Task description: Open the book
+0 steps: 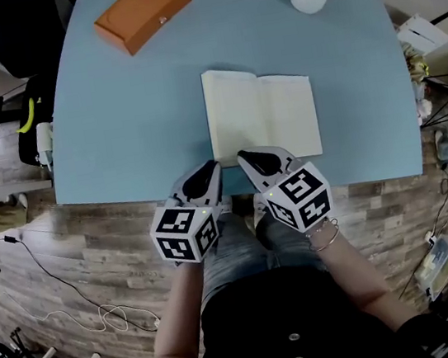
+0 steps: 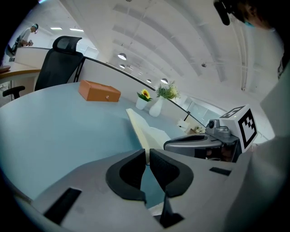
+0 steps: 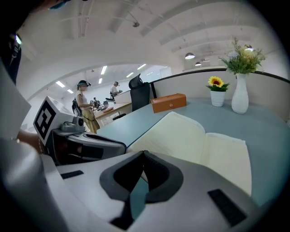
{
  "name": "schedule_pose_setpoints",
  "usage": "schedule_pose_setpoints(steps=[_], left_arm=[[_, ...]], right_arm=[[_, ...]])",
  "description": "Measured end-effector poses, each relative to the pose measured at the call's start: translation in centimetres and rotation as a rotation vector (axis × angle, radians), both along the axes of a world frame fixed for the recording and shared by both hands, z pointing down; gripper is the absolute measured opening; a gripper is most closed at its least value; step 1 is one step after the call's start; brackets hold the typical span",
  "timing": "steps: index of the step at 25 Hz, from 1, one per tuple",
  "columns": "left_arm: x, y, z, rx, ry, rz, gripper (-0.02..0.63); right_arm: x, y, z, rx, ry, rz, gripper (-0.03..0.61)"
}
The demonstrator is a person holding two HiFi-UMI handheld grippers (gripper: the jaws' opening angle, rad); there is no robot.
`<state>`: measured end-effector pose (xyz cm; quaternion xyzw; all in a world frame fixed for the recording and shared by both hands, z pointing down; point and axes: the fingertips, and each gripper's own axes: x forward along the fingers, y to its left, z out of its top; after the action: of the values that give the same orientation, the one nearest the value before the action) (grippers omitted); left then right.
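Cream book open flat, long axis left-right; left hand-held gripper, right hand-held gripper clenched, empty.

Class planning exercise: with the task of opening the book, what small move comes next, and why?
Probably just draw the left gripper and right gripper back: both are shut and empty, and the book already lies open, flat on the table.

Grey left hand-held gripper, right hand-held gripper, marker cubes, black top, jeans, bangles
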<state>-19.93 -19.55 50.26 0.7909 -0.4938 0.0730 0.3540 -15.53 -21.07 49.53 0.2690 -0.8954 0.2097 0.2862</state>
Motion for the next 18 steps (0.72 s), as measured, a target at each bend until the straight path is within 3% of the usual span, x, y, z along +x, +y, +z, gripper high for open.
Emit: schedule_pose_setpoints(steps=[18], left_arm=[[-1.3, -0.6, 4.3, -0.101, -0.067, 0.040, 0.012]], right_arm=[[-1.8, 0.0, 2.6, -0.042, 0.029, -0.020, 0.002]])
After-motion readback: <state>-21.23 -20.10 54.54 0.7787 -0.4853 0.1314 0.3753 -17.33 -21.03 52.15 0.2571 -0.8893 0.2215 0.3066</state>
